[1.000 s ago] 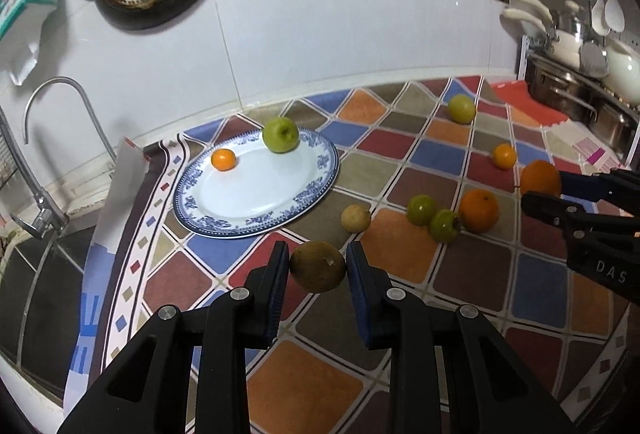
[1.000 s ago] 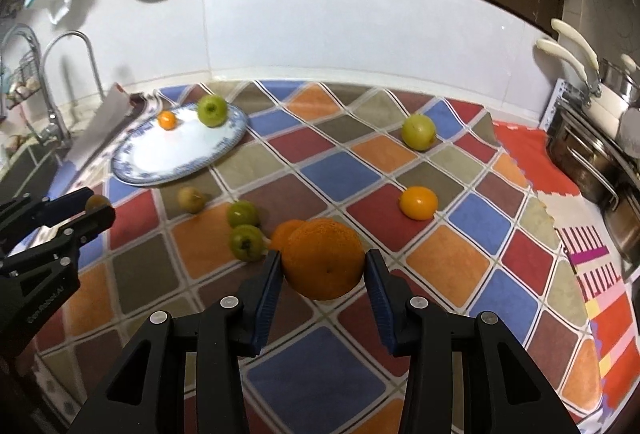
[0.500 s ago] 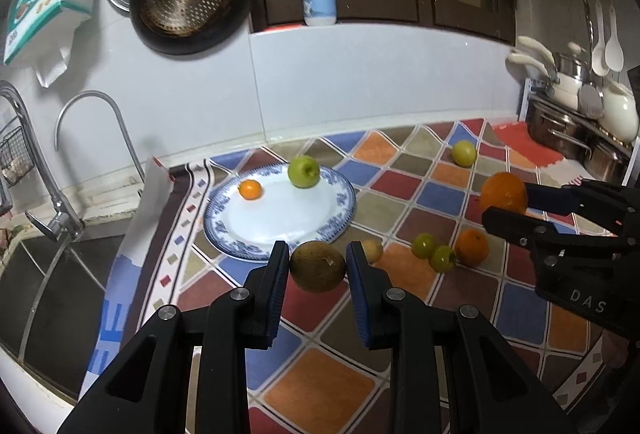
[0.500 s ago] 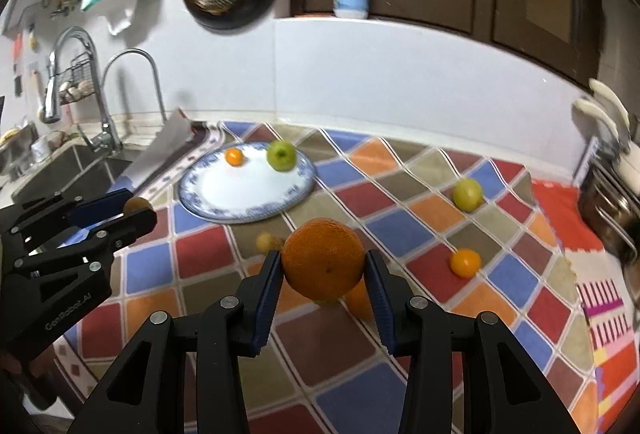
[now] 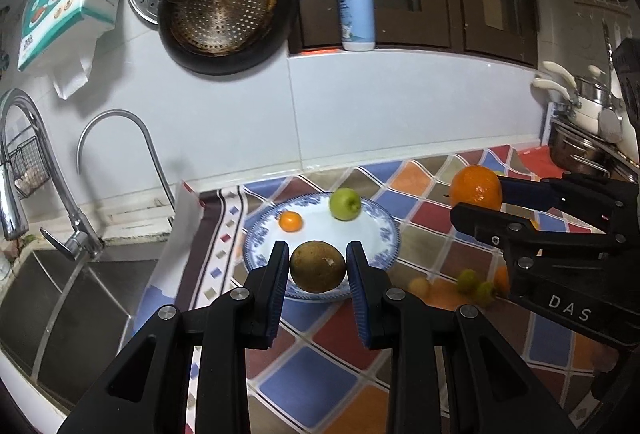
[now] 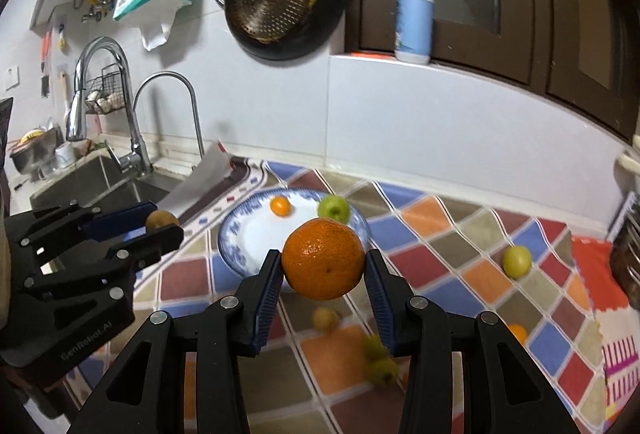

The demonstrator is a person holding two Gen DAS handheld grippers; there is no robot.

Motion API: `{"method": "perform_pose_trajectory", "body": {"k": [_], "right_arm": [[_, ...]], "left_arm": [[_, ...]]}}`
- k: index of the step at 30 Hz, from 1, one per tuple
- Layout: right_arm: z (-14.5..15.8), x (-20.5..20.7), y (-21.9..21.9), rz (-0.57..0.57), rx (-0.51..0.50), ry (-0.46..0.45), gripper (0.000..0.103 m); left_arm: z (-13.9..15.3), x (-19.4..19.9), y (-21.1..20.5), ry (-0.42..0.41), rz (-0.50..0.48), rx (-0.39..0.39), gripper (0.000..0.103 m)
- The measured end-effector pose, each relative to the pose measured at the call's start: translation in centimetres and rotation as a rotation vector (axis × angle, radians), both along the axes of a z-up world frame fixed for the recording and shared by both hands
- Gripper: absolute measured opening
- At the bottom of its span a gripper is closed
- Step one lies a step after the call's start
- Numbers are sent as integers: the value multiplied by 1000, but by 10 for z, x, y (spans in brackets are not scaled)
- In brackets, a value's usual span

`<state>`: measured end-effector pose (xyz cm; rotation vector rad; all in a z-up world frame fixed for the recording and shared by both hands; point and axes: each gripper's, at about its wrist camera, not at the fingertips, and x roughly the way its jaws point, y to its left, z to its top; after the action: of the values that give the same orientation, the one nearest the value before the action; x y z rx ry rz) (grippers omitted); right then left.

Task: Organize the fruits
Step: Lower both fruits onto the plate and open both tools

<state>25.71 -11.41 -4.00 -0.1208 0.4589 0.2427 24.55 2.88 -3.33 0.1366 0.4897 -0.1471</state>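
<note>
Both fruits lifted, carrying them toward the plate

I see a kitchen with a sink [image 5: 60, 298] at left and a checkered mat [image 5: 432, 246] under the blue-rimmed plate [image 5: 384, 234]; I judge this the carry step, next calling for lowering onto bare plate clear of the apple [image 5: 345, 204]. My right gripper [image 6: 323, 266] is clenched on the orange [image 6: 323, 258], left gripper [image 5: 318, 268] clamps the brown fruit [image 5: 317, 266]

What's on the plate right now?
On the plate: a green apple and a small orange. Its near rim is covered by the brown fruit that the left tool holds, so anything there is hidden.
</note>
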Motion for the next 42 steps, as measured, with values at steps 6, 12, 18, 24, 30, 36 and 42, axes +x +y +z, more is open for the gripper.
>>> {"method": "perform_pose_trajectory", "body": {"k": [6,12,18,24,30,36,42], "right_arm": [[8,26,19,22,-5,8,43],[11,61,32,35,-10,40,43],[4,105,40,79,-2,126,43],[-14,148,42,93,-14,224,43],[-39,185,38,71,14,323,43],[-59,209,37,62,9,397,43],[-69,225,35,48,-5,441,43]], "left_arm": [[3,24,14,-3,17,5,30],[3,53,24,-4,28,22,30],[-5,87,27,9,22,40,30],[-20,122,31,34,18,36,30],[-43,158,30,163,-12,27,30],[-63,181,26,212,-36,31,30],[-78,198,23,263,-63,19,30]]}}
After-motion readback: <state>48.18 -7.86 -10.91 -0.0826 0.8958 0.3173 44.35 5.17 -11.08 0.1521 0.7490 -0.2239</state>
